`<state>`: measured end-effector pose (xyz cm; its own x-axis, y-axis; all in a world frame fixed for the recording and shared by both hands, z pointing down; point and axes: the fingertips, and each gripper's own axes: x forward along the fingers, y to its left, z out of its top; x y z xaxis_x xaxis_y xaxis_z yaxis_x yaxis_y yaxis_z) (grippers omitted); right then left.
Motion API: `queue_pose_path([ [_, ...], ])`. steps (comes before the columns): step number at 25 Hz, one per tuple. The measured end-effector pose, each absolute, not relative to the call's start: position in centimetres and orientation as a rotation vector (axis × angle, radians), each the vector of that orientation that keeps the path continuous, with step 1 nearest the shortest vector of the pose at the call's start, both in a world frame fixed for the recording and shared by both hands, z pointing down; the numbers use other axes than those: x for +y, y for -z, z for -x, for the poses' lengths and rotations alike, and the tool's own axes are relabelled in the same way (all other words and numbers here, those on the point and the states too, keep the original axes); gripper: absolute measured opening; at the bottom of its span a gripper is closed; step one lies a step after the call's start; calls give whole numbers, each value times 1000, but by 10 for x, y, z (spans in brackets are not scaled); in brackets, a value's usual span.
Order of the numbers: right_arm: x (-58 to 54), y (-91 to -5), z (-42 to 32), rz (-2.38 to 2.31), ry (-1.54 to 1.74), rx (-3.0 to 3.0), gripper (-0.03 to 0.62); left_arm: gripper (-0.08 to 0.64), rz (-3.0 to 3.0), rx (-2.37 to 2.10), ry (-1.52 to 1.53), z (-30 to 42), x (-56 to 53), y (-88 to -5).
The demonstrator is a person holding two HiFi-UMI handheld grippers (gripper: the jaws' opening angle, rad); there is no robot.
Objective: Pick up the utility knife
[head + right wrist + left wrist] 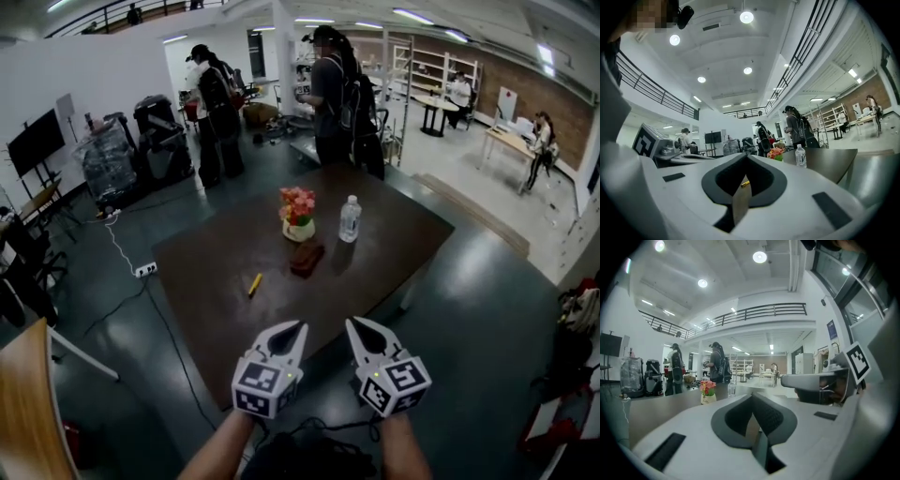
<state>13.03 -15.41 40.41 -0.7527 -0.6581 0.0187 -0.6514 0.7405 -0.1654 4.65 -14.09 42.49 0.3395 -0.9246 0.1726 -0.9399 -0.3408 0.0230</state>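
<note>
Dark brown tabletop [394, 234] fills the middle of a big workshop hall, with people standing at benches beyond its far edge. Toward its left side lies the yellow utility knife [254, 284], alone on the bare wood, slanted, with nothing touching it. Right of it and farther back stands a small pot of pink flowers [298, 217], and just in front of the pot lies a flat dark brown pouch [307, 258]. A clear water bottle [350, 218] stands upright just beside the pot on its right.

Both tools hover short of the near table edge, well apart from the knife. The left gripper [296, 330] points toward the table; its fingers [771, 418] are pressed together with nothing between them. The right gripper [357, 325] hangs beside it, its fingers [726, 180] also closed and empty; the knife shows as a small yellow speck beyond them.
</note>
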Motion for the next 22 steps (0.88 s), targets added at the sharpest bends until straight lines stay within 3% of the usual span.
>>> queue_pose_path([
  [22, -271, -420, -13, 873, 188, 3153, 11, 8, -2212, -1920, -241, 74, -257, -472],
])
